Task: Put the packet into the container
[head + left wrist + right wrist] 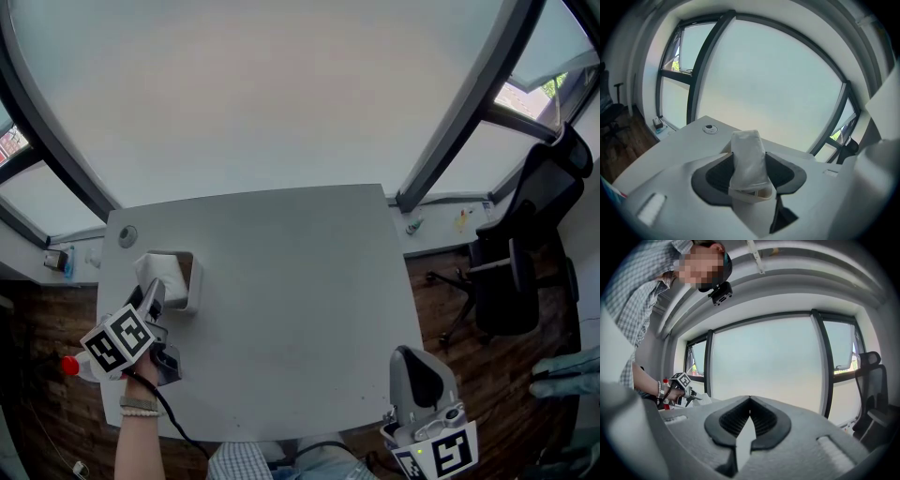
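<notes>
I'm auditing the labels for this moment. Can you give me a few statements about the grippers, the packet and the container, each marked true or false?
1. The left gripper is shut on the white packet. True.
2. The right gripper grips a second packet. False: its jaws are together with nothing between them.
3. The white container stands on the left part of the table. True.
4. The black office chair stands to the left of the table. False: it stands off the table's right side.
5. The right gripper hangs over the middle of the table. False: the head view shows it by the table's near right corner.
</notes>
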Tool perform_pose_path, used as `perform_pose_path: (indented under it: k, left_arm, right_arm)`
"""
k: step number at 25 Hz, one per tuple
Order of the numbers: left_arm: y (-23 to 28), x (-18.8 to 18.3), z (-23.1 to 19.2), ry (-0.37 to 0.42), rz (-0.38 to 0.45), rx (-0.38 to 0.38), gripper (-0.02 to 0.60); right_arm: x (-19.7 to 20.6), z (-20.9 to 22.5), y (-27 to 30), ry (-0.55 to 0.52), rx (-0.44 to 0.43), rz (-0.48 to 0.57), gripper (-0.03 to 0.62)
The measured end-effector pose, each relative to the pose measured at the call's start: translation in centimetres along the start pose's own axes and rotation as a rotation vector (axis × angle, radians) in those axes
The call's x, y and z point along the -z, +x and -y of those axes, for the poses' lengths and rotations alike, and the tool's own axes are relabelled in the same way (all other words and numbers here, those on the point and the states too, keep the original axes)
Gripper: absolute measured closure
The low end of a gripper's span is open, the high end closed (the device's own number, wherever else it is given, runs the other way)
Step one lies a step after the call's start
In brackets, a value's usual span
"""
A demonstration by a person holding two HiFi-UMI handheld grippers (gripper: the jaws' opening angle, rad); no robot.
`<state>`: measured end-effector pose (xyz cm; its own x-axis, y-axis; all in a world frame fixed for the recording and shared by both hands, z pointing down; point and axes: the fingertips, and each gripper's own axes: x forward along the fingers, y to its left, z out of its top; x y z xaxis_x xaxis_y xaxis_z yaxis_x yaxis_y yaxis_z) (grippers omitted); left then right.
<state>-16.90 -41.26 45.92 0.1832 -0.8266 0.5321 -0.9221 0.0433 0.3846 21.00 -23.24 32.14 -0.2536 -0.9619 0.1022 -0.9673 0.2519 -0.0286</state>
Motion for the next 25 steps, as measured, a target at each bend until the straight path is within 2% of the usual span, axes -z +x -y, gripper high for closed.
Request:
perform_pose_path:
  k: [5, 11, 18, 25]
  left_arm:
    - [1.0, 0.9, 0.1, 0.082, -0.053, -0.044, 0.356]
    - [1.7, 1.4, 0.1, 0.103, -0.077, -0.049, 0.351]
    - [1.8, 1.5, 0.5, 0.127, -0.080, -0.031, 0.339]
    - [0.9, 0.6, 1.1, 0.160, -0.033, 0.010, 0.333]
  right_arm:
    - [0.1, -0.1, -0.1, -0.001, 0.002, -0.002, 0.592]
    - [0.0, 0.2, -0.4, -0.001, 0.027, -0.006, 0.592]
    - [0.0, -0.1, -0.2, 0.011, 0.021, -0.003, 0.592]
    - [0.0, -0.3, 0.2, -0.029, 0.019, -0.001, 0.592]
